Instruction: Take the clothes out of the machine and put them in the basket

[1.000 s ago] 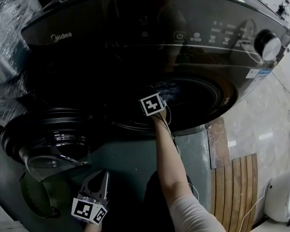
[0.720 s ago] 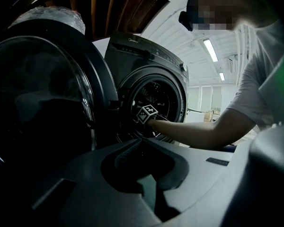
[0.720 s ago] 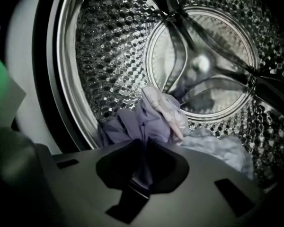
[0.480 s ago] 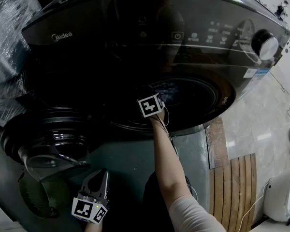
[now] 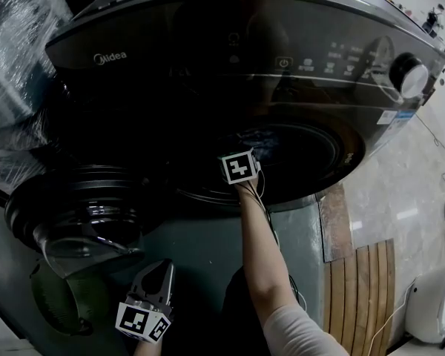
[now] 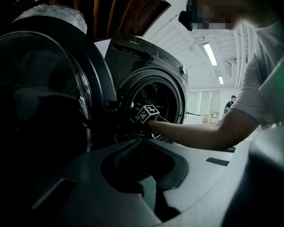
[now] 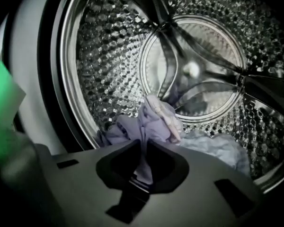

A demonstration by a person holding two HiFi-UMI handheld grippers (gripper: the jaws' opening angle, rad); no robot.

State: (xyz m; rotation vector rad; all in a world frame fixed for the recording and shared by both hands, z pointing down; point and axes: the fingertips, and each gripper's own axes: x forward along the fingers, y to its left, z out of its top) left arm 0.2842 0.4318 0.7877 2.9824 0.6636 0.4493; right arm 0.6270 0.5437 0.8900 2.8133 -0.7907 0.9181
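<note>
The dark front-loading washing machine stands with its round door swung open to the left. My right gripper reaches into the steel drum and is shut on a lavender cloth, which bunches up just beyond the jaws. A pale blue garment lies on the drum floor to its right. In the head view only the right gripper's marker cube shows at the drum mouth. My left gripper hangs low outside the machine, its jaws together with nothing between them.
A dark green container sits on the floor under the open door. Plastic-wrapped goods stand left of the machine. A wooden slat mat and a white appliance lie to the right on the tiled floor.
The head view has shifted slightly. Both grippers keep their places relative to the machine, and the right one still holds the lavender cloth region inside the drum.
</note>
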